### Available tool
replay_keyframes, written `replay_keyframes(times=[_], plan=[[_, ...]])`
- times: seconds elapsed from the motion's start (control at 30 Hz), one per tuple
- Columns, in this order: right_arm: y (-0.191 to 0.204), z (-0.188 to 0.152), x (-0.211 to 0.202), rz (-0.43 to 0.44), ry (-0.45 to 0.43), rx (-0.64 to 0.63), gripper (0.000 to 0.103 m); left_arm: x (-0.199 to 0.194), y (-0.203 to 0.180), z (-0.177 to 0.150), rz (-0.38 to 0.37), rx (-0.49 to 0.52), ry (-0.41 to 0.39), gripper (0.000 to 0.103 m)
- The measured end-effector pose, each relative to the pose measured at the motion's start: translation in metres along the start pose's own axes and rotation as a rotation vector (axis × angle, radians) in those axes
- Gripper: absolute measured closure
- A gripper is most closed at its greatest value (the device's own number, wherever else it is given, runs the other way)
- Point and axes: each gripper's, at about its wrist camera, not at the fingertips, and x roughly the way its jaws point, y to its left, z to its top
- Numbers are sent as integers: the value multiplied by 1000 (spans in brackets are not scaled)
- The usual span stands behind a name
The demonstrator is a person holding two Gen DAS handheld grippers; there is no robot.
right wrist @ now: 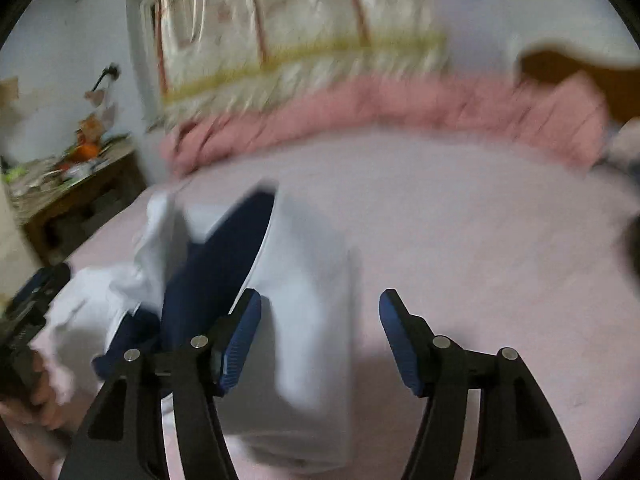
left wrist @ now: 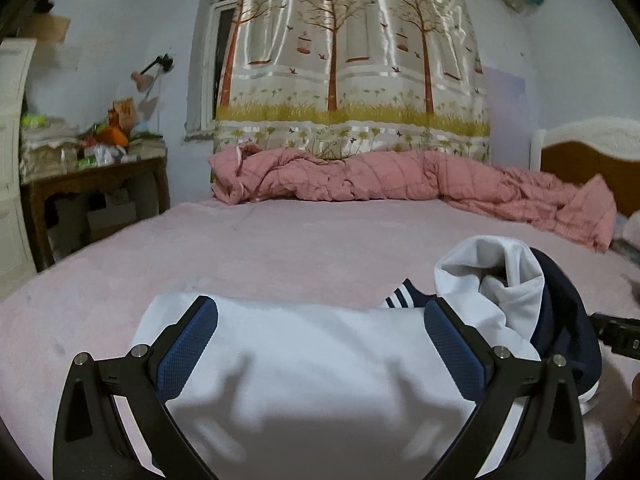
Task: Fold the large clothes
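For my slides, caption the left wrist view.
Open left gripper poised over a white and navy garment on the pink bed.

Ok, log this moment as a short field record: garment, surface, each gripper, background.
garment: white and navy garment, partly folded, bunched at one end
surface: pink bed sheet
left gripper: open, jaws wide over the white cloth
right gripper: open, nothing pressed between the pads
background: pink quilt along the far edge, tree-print curtain

glossy satin curtain (left wrist: 352, 60) – matt white cloth garment (left wrist: 320, 360), fuzzy bedsheet (left wrist: 280, 240).
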Motion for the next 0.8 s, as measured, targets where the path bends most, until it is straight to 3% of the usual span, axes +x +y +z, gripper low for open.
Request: replay_keyframes(times=[0.17, 0.3, 0.4, 0.57, 0.67, 0.73, 0.8], plan=[[8, 1, 12, 17, 35, -55, 39, 2, 7, 2, 26, -17, 22, 0], [13, 1, 9, 28, 15, -89, 39, 9, 35, 0, 161, -63, 93, 0], [28, -3, -8, 70, -27, -149, 33, 17, 69, -9, 224, -158, 198, 0], [55, -10, -5, 108, 0, -239, 16, 28, 130, -40, 104, -452, 399, 0], [76, -13, 4, 44, 25, -315, 11, 40, 140, -53, 36, -513, 486, 0], [90, -14, 14, -16, 51, -364, 6, 42, 137, -51, 15, -498, 493, 0], [103, -15, 25, -71, 77, -404, 3, 44, 126, -51, -66, -468, 517, 0]])
